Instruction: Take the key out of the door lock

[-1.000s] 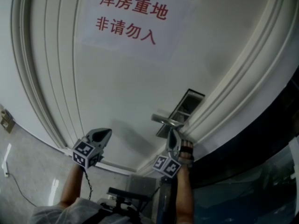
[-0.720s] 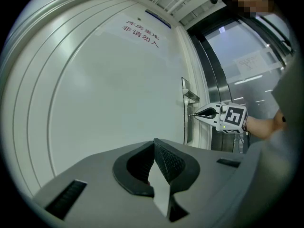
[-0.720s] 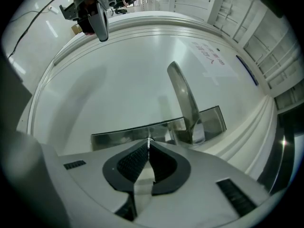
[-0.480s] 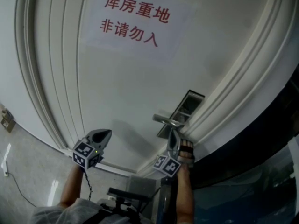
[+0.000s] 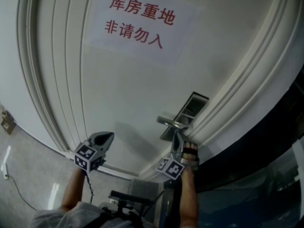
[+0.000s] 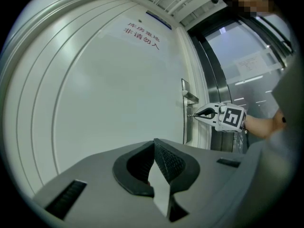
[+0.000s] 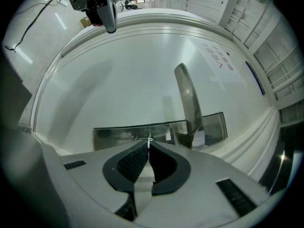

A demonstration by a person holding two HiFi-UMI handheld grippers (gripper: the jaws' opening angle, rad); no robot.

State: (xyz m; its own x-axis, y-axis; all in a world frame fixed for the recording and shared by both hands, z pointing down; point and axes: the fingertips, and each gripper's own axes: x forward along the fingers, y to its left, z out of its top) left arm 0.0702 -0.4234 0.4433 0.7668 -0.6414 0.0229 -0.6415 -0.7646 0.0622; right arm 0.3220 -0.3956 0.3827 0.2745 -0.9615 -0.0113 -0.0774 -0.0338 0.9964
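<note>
Now, at the far left of the head view we catch a thin dark cable (image 5: 18, 190) trailing beside the white door (image 5: 128, 94). Moving right, the left gripper (image 5: 108, 136) hangs in front of the door's lower mouldings, well apart from the lock. Its own view shows the two ribbed pads (image 6: 167, 159) pressed together, with nothing between them. Below it we see a bare forearm (image 5: 72, 190) holding it up.

Up on the door panel, above and between the two grippers, there is a paper sign (image 5: 140, 23) printed in red characters. Further right we come to the metal lock plate (image 5: 184, 114), set close to the door's right edge, with the lever handle (image 5: 170, 122) sticking out from it toward the left.

And here is the action: the right gripper (image 5: 175, 133) has its tips right up at the lock plate, just below the handle. In the right gripper view the dark pads are closed tight on a thin sliver of metal, the key (image 7: 150, 139), which runs straight from the tips into the plate. So the key sits in the lock, pinched at its near end. From the left gripper view we see the same thing side-on, the key bridging the little gap between tips and plate.

At the far right, past the door frame, stands a dark glass panel (image 5: 266, 170).
</note>
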